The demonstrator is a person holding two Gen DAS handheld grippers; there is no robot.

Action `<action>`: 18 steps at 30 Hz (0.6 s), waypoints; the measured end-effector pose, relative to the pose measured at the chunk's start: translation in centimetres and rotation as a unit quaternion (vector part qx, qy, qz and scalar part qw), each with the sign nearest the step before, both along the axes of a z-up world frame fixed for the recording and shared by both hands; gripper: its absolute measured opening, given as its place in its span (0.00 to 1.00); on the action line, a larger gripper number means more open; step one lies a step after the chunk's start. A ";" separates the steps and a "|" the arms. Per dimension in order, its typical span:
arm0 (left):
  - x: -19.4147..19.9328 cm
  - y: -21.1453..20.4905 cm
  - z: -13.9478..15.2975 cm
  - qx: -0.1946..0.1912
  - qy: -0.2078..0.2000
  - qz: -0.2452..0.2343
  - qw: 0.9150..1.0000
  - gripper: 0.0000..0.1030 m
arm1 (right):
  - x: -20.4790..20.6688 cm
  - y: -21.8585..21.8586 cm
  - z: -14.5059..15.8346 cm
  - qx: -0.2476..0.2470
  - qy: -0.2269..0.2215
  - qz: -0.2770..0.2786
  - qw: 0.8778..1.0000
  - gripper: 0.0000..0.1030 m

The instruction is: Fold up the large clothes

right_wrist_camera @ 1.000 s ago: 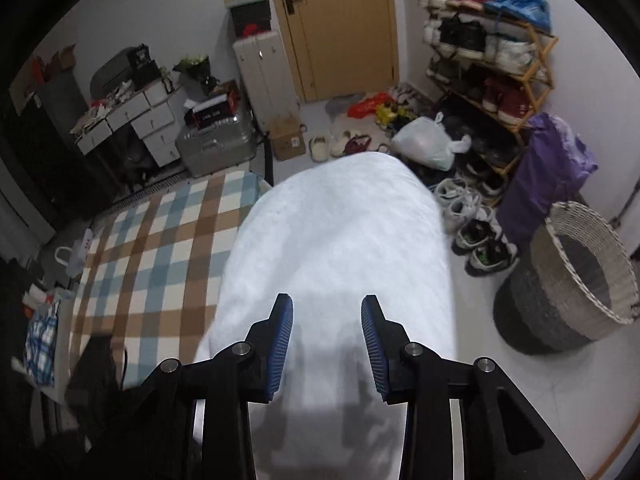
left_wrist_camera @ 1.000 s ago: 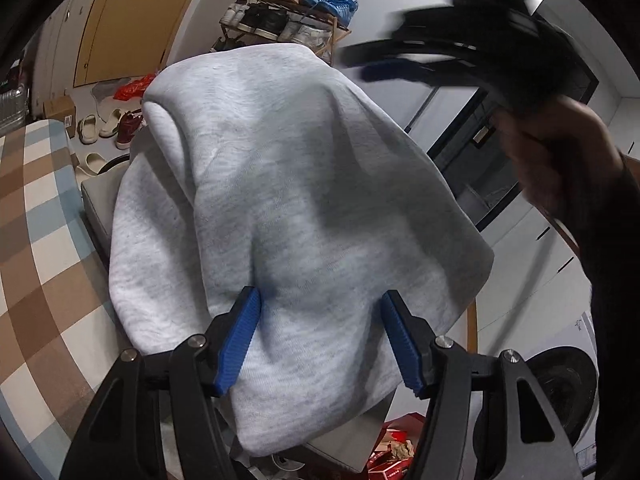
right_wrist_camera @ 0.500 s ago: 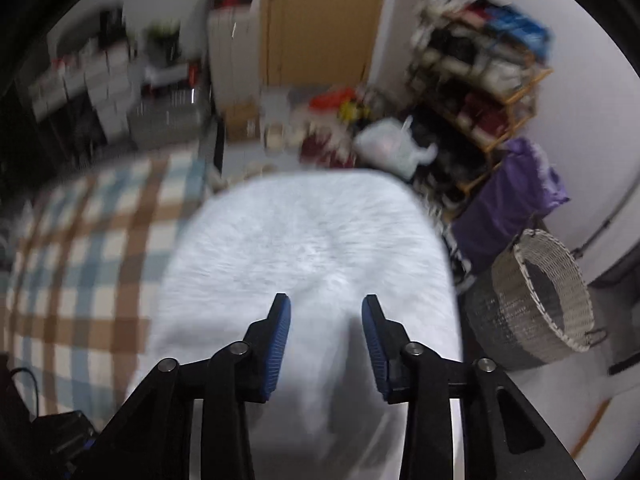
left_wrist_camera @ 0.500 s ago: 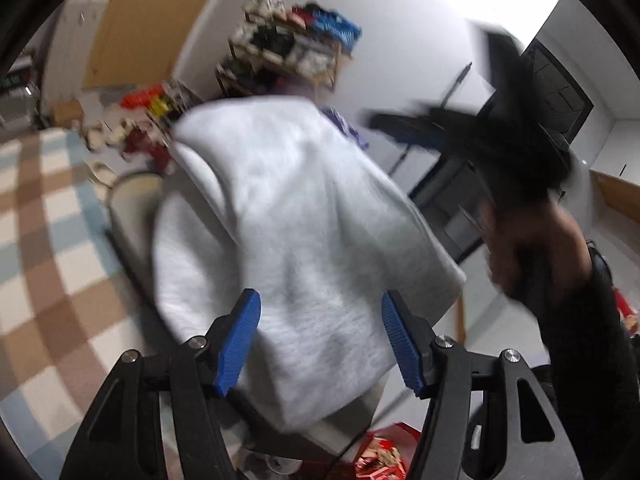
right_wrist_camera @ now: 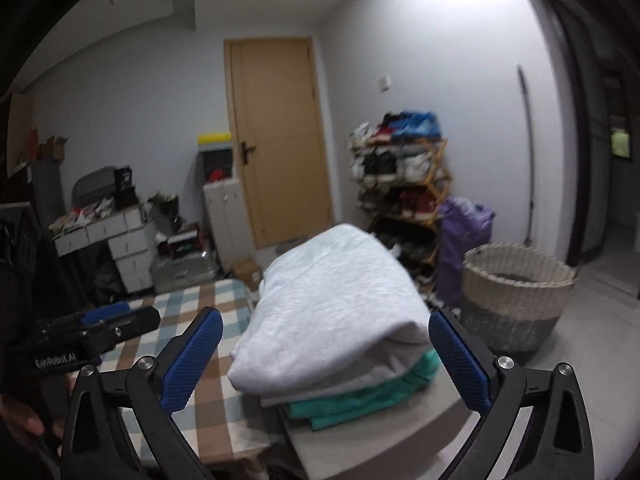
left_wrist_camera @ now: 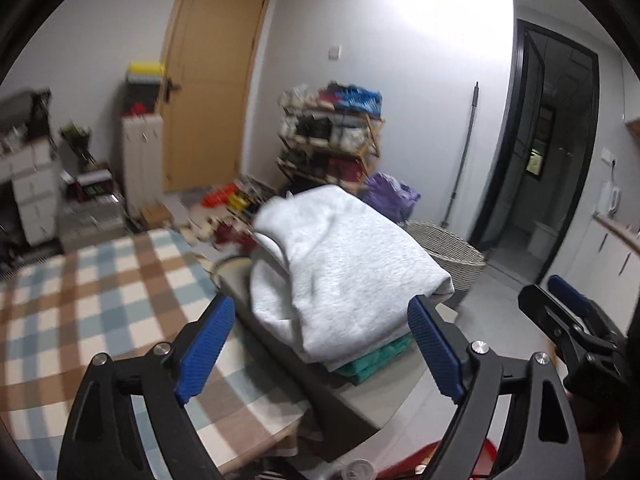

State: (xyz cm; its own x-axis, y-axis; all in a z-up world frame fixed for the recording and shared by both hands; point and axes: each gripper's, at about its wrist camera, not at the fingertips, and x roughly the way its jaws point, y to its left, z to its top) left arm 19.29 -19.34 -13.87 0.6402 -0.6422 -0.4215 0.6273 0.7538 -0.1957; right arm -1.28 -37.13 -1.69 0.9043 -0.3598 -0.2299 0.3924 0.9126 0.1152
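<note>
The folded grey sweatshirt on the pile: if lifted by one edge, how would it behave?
The folded grey sweatshirt would probably flop and unfold, since its layers lie loose. It looks thick, so likely not slippery. It may drag the green garment beneath.

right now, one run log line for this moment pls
left tool: open, empty | right tool: open, empty | grey sweatshirt: folded, on green garment | stack: beside checked table
</note>
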 end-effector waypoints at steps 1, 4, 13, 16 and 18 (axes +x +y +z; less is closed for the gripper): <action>-1.0 0.4 0.2 0.001 -0.012 0.010 1.000 0.97 | -0.7 0.5 0.0 -0.005 -0.005 -0.005 1.000 1.00; -3.7 1.4 0.4 -0.010 -0.058 0.033 0.998 0.99 | -2.7 2.0 0.1 -0.025 -0.023 -0.026 0.999 1.00; -7.9 4.1 0.4 -0.048 -0.069 0.061 0.995 0.99 | -7.5 6.2 -1.4 -0.053 -0.033 -0.064 0.996 1.00; -8.2 3.8 0.0 -0.029 -0.082 0.071 0.994 0.99 | -8.5 6.9 -1.6 -0.062 -0.051 -0.084 0.993 1.00; -8.2 3.4 -0.2 -0.009 -0.097 0.075 0.992 0.99 | -8.5 7.2 -1.4 -0.071 -0.048 -0.085 0.993 1.00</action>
State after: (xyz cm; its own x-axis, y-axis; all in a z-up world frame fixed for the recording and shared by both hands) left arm 11.10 -15.96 -14.09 0.7973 -0.5400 -0.2697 0.5355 0.8390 -0.0967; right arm -9.83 -29.93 -3.09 0.8433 -0.5311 -0.0819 0.5350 0.8441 0.0354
